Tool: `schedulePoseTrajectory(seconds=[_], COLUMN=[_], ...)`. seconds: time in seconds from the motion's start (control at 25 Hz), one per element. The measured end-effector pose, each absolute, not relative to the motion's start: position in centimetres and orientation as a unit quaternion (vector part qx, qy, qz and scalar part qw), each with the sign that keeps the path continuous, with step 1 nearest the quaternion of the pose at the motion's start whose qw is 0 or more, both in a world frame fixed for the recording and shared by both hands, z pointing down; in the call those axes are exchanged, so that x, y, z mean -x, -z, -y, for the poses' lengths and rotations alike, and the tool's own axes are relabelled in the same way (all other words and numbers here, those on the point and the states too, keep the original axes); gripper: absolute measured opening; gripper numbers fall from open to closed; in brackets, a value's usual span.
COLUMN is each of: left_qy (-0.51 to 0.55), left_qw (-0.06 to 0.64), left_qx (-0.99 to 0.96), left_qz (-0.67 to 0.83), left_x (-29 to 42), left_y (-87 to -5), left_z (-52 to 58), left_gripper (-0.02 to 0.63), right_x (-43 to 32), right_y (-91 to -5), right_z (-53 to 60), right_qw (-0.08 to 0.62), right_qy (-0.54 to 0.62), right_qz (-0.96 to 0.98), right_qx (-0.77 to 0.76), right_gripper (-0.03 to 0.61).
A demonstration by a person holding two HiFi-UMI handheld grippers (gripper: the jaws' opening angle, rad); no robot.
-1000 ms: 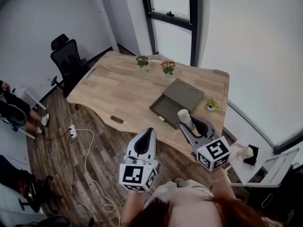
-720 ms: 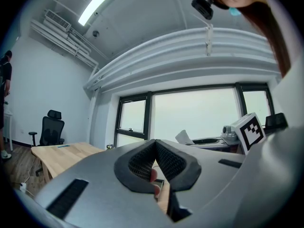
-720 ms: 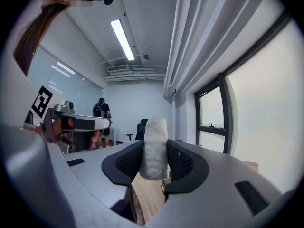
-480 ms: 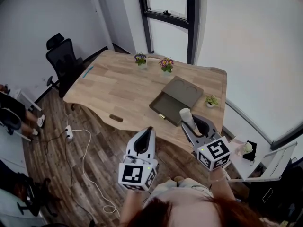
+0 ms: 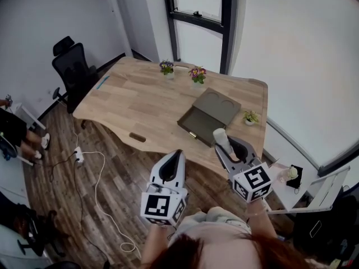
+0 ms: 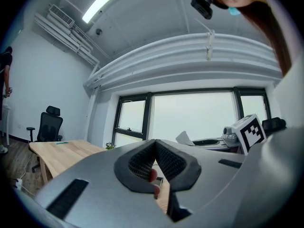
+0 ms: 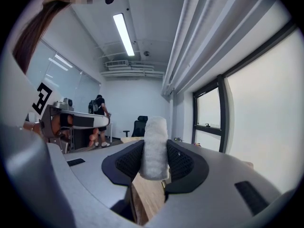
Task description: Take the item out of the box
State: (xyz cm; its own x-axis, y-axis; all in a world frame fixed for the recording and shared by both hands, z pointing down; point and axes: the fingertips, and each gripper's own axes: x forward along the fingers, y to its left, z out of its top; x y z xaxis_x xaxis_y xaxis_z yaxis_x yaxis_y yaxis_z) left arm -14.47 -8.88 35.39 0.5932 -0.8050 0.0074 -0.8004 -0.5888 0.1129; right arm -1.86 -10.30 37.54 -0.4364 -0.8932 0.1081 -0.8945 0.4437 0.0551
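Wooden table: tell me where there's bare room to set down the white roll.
The widest bare stretch of the wooden table lies left of the open box, between the flower pots at the window side and the small dark object at the near edge. Crowded: the right end, where the box and a little green plant sit close.

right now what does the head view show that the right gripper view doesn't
Head view only: the open box on the table, and a power strip on the floor. Right gripper view only: the ceiling light. Both: the white roll clamped in the right hand-held gripper, the black chair and the window.
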Motion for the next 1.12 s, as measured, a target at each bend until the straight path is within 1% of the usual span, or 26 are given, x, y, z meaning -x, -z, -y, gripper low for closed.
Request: schedulePoseTrajectory(seconds=[0.56, 1.12], left_qy=[0.031, 0.026], left_qw=[0.059, 0.062], left_qx=[-0.891, -0.885], left_qz=[0.449, 0.461], left_x=[13.6, 12.1], left_y=[-35.4, -35.1], left_z=[8.5, 6.8], left_gripper=[0.0, 0.0], right_x=[1.2, 0.1], right_y=[-37.7, -36.9], right_z=[9.7, 8.4], right_qw=[0.076, 0.076], right_qy=[-0.001, 0.003], right_qz=[0.845, 0.856], right_qx=[-0.529, -0.511], right_gripper=[0.134, 0.133])
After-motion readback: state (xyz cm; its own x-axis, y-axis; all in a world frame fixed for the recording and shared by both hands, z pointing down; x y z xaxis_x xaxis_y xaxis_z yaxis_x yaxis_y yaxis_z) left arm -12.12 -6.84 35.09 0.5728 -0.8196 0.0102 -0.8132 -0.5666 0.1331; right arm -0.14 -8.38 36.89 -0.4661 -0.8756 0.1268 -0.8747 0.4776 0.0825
